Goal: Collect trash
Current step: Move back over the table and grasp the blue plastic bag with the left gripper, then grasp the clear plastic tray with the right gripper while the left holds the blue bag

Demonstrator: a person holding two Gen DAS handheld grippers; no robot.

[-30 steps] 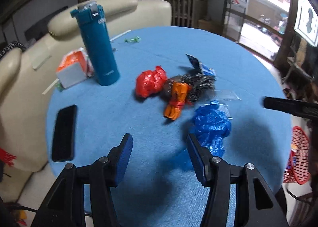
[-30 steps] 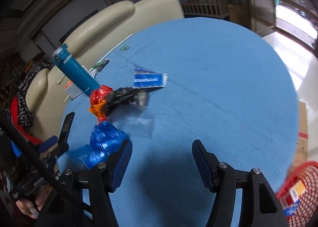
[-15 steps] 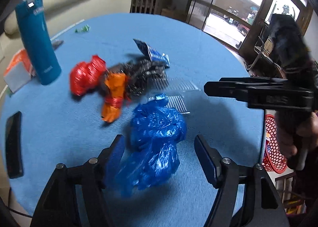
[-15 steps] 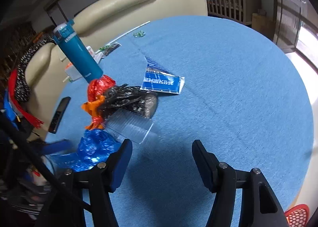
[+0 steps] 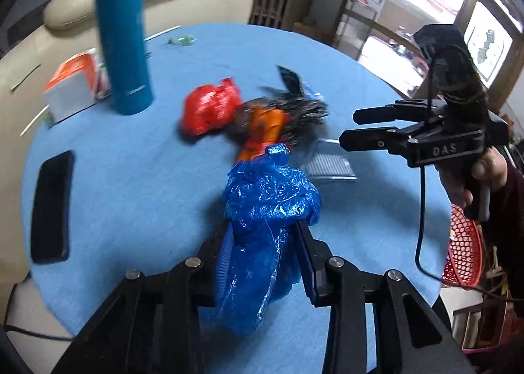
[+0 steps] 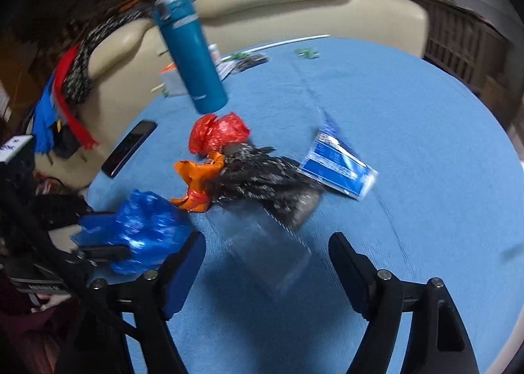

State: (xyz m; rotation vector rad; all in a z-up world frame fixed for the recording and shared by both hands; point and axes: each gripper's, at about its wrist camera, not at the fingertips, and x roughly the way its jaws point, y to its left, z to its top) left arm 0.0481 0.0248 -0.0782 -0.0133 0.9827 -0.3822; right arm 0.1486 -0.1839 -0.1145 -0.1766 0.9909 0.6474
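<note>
Blue plastic bag is pinched by left gripper, jaws just closed, on blue table. Right gripper is held open, jaws just widened, over clear wrapper. Beyond it, black bag, orange bag, red bag.

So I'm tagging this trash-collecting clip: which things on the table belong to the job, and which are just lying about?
Trash to collect:
- blue plastic bag, clamped between the left gripper's fingers
- red bag
- orange bag
- black bag
- clear wrapper
- blue-and-white packet
- red mesh basket, probably the bin

Just lying about:
- teal bottle
- phone
- orange-and-white box
</note>
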